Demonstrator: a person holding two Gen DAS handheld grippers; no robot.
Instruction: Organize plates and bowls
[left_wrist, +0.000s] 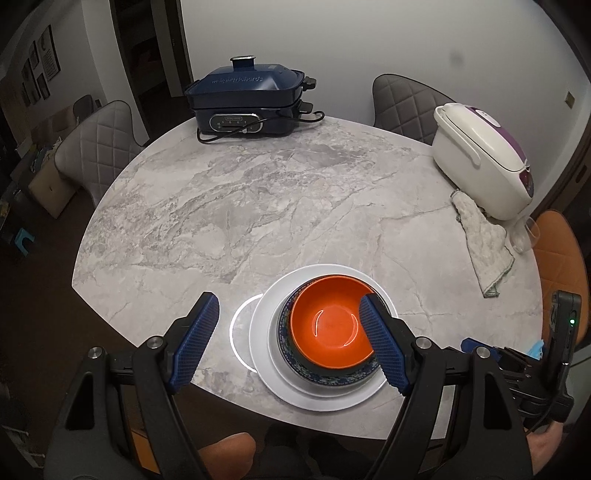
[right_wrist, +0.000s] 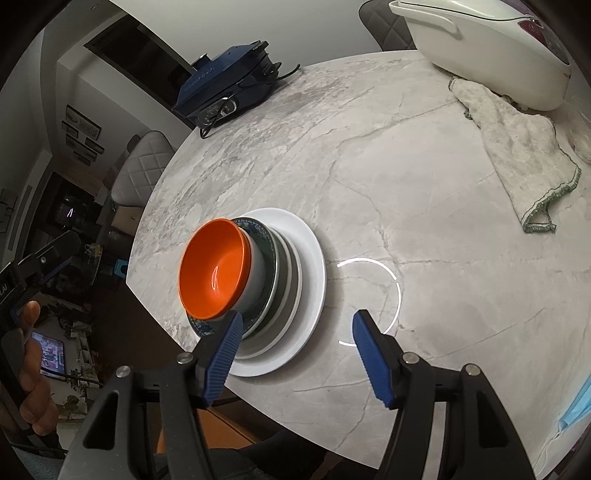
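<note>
An orange bowl (left_wrist: 328, 321) sits on top of a stack: a blue patterned plate (left_wrist: 325, 376) and a large white plate (left_wrist: 266, 332) near the table's front edge. The stack also shows in the right wrist view: the orange bowl (right_wrist: 214, 269), a white bowl (right_wrist: 258, 273) under it, a patterned plate (right_wrist: 271, 258), the white plate (right_wrist: 314, 266). My left gripper (left_wrist: 291, 339) is open and empty above the stack's left side. My right gripper (right_wrist: 299, 354) is open and empty, just in front of the stack.
The marble table (left_wrist: 221, 206) carries a blue electric cooker (left_wrist: 247, 99) at the back, a white rice cooker (left_wrist: 484, 158) at the right and a cloth (left_wrist: 484, 243) beside it. Chairs (left_wrist: 99, 147) stand around. A ring of reflected light (right_wrist: 373, 299) lies beside the stack.
</note>
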